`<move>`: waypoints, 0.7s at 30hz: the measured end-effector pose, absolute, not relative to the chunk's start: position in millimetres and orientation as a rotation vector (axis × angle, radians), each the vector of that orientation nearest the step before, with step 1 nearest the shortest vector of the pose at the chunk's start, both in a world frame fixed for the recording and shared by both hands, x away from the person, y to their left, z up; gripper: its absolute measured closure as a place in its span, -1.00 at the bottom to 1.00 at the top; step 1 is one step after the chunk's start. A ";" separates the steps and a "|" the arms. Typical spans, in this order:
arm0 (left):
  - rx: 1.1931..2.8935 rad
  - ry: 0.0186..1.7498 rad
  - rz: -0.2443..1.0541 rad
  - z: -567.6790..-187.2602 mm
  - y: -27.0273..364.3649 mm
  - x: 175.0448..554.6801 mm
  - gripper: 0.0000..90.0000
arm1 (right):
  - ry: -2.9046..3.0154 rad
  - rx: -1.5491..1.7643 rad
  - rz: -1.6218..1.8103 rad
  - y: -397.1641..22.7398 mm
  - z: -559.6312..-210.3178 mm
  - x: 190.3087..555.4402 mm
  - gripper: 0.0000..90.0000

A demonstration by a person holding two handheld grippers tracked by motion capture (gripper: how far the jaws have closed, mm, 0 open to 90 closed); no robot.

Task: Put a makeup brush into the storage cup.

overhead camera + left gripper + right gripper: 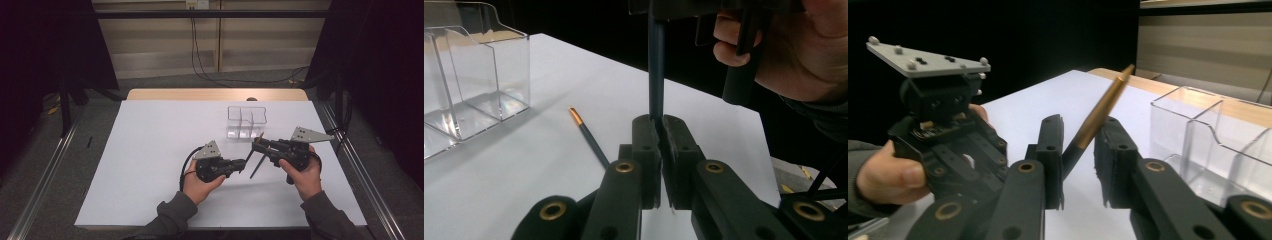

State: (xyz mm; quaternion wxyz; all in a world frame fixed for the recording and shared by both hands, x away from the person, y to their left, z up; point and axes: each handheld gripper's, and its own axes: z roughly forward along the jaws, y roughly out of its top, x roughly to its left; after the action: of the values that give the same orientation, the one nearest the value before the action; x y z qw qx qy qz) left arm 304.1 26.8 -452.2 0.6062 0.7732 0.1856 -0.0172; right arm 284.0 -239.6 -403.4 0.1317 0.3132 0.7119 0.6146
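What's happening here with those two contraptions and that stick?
A person holds a hand-operated claw in each hand over a white table. The left claw is clamped on the dark end of a thin brush. The right claw sits around its golden end with a gap still showing, so it looks like a hand-over. A second brush lies on the table near a clear organizer.

Lab-style recording setup. I'm at a white table [150, 165] boxed in by a metal frame rail [40, 185], with black curtains [40, 40] on both sides. There's grey carpet floor [95, 120], cables [210, 75] trailing down a plain panelled back wall [165, 45], and a wall socket [196, 4] up top. No home or shop fittings.
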 end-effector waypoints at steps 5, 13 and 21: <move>1.801 0.428 -0.046 -452.9 25.0 304.0 1.00 | 2.073 0.885 1.805 -234.0 -399.9 283.1 0.87; 1.787 0.439 -0.054 -452.7 29.2 308.3 0.92 | 2.082 0.844 1.786 -230.3 -395.8 282.9 0.87; 1.780 0.421 -0.028 -447.4 32.8 309.8 0.65 | 2.061 0.850 1.781 -233.3 -395.8 282.2 0.87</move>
State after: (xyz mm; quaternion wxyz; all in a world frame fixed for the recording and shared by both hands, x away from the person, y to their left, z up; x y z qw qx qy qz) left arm 309.8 32.8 -447.4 0.6099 0.7711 0.1824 -0.0121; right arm 282.2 -233.3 -395.8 0.1433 0.2949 0.7148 0.6177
